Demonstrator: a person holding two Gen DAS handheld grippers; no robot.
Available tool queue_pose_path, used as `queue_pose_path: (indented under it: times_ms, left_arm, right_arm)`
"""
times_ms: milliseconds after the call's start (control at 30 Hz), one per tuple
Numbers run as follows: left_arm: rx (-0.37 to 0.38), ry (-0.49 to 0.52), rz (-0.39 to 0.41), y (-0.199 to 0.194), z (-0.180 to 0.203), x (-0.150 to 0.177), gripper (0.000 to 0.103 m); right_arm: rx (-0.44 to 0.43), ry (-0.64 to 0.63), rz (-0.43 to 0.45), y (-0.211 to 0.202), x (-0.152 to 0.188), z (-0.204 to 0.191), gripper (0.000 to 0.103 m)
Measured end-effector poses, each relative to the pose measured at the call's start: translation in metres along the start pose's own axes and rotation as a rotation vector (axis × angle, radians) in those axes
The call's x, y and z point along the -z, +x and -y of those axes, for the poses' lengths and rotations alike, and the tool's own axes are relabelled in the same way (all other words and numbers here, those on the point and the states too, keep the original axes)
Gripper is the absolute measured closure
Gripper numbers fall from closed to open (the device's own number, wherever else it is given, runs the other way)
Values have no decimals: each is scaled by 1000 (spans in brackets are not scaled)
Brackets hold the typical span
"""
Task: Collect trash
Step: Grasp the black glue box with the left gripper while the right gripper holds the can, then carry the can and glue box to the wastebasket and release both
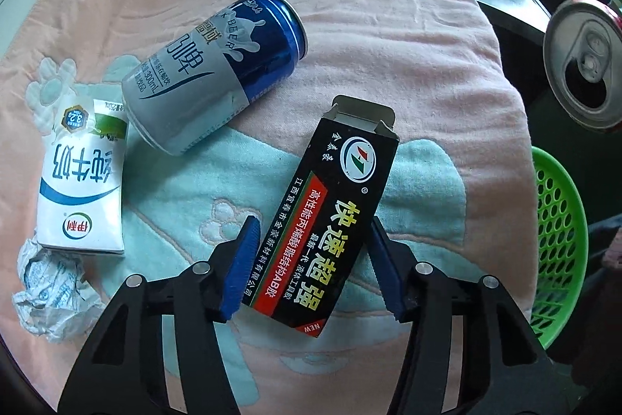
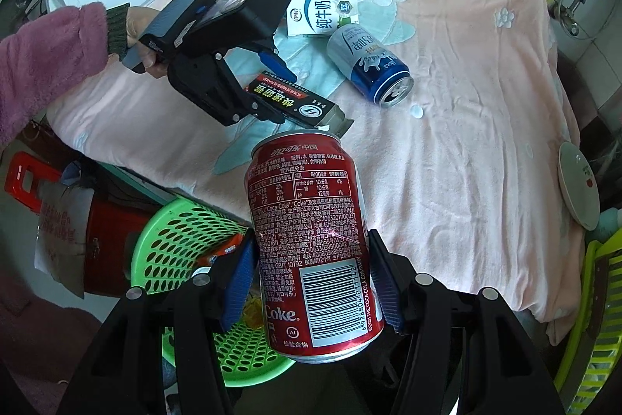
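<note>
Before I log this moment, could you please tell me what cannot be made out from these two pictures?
- Green basket: right wrist view, most of its contents hidden by the Coke can and the right gripper.
- Basket again: left wrist view, cut off by the picture edge.
- Black glue box: left wrist view, whether the left gripper jaws press it is unclear.
- Crumpled paper: left wrist view, print too small to read.

Black glue box (image 1: 330, 220) flat on towel; red can (image 2: 311, 244) upright, lifted
</note>
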State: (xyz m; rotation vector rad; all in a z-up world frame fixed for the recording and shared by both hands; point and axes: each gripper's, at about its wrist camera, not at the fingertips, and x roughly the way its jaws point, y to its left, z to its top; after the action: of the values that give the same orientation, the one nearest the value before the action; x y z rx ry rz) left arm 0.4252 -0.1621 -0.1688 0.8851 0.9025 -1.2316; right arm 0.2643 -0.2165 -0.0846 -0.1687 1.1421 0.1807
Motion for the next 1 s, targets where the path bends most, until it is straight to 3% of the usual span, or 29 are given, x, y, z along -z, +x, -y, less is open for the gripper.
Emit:
queue_pose_path:
  times_ms: [167,500,800,1000]
  left_arm:
    - [-49,-80,19,-14,7,10,57]
    - [-247,-394,98,-75,41,37,58]
    - [-416,-612,232,-169,108,73,58]
    - [-497,-726,291,-204,159,92,58]
  right_arm:
    - [-10,-5,20,-6,6,-5,49]
    - [-40,-37,74,-20,30,-31,49]
    - [-107,-66,129,-28,65,-65,49]
    - [-138,-74,161,-31,92,-83,49]
